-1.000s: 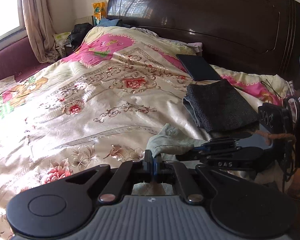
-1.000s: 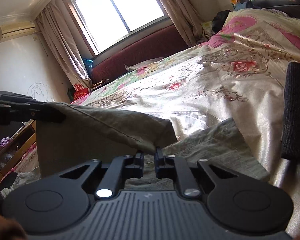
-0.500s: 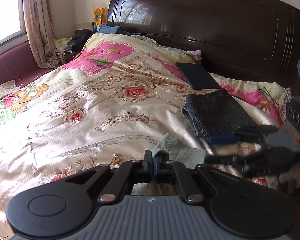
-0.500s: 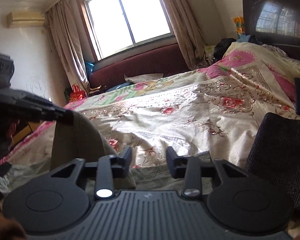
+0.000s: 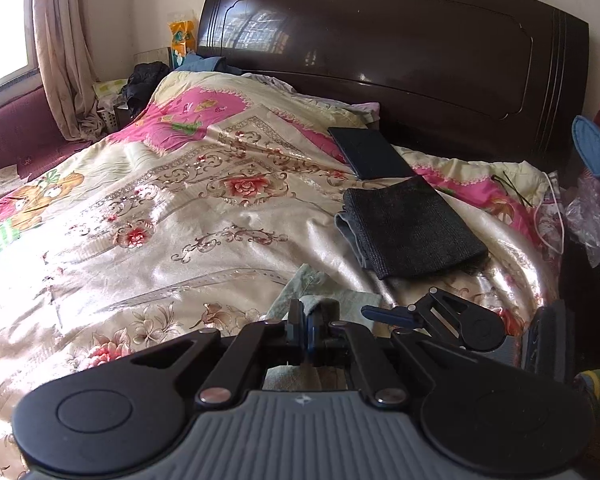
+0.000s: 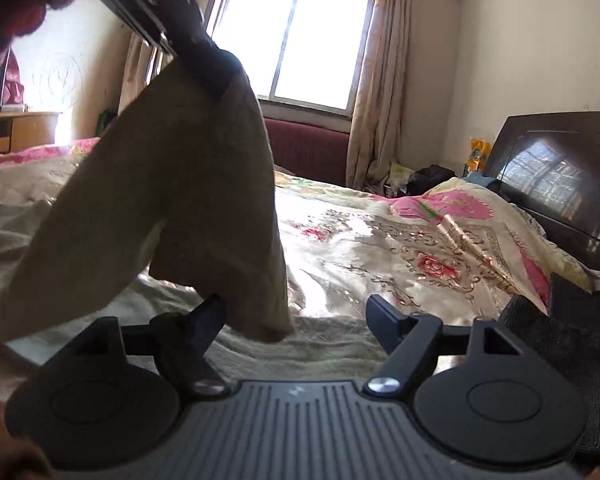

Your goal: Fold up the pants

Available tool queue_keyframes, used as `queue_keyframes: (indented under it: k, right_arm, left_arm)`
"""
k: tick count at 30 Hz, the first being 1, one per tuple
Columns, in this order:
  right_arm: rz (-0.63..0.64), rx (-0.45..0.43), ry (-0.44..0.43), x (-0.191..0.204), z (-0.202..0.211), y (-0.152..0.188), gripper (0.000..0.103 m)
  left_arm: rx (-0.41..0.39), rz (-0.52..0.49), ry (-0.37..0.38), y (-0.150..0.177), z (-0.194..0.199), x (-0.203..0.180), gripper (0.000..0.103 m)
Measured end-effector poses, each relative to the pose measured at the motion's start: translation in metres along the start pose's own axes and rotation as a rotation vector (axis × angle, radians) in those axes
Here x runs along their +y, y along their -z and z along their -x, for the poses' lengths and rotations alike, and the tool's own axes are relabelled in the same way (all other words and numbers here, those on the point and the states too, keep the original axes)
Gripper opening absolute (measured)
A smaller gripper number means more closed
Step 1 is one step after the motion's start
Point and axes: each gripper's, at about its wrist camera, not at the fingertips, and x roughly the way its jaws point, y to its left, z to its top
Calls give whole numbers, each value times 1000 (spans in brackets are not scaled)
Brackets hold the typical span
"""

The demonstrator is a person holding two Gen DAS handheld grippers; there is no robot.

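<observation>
pants [image 6: 188, 200] hang from the clamped left gripper [image 5: 306, 316], their free corner dangling just ahead between the fingers of the right gripper [image 6: 296, 320], whose jaws have just been opening wide and grip nothing.

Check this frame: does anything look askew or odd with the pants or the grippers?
Yes. The pale green pants hang lopsided from the left gripper alone, shut on one bunched edge. The right gripper, jaws just opened, holds nothing, so the fabric droops onto the bedspread.

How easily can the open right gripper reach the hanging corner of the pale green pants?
Probably easily: the pale green pants hang just ahead of the right gripper, with nothing between them.
</observation>
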Motion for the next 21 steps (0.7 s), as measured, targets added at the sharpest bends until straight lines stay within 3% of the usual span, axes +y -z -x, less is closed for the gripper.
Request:
queue_keyframes:
  k: [4, 7, 16, 18, 19, 21]
  right_arm:
    - [44, -25, -29, 13, 17, 8, 79]
    - [5, -23, -32, 13, 20, 12, 79]
    - [23, -128, 67, 33, 24, 2, 89]
    - [-4, -129, 108, 33, 20, -1, 87]
    - [-12, -130, 117, 30, 18, -3, 81]
    - [-54, -102, 97, 16, 17, -5, 57]
  left_arm:
    - [-2, 8, 9, -1, 1, -1, 20]
    - [-7, 4, 13, -2, 4, -6, 20]
    - [13, -8, 12, -2, 6, -15, 20]
    - [20, -16, 13, -1, 7, -18, 20]
    - [25, -21, 13, 0, 7, -20, 20]
    - [33, -35, 11, 2, 8, -22, 20]
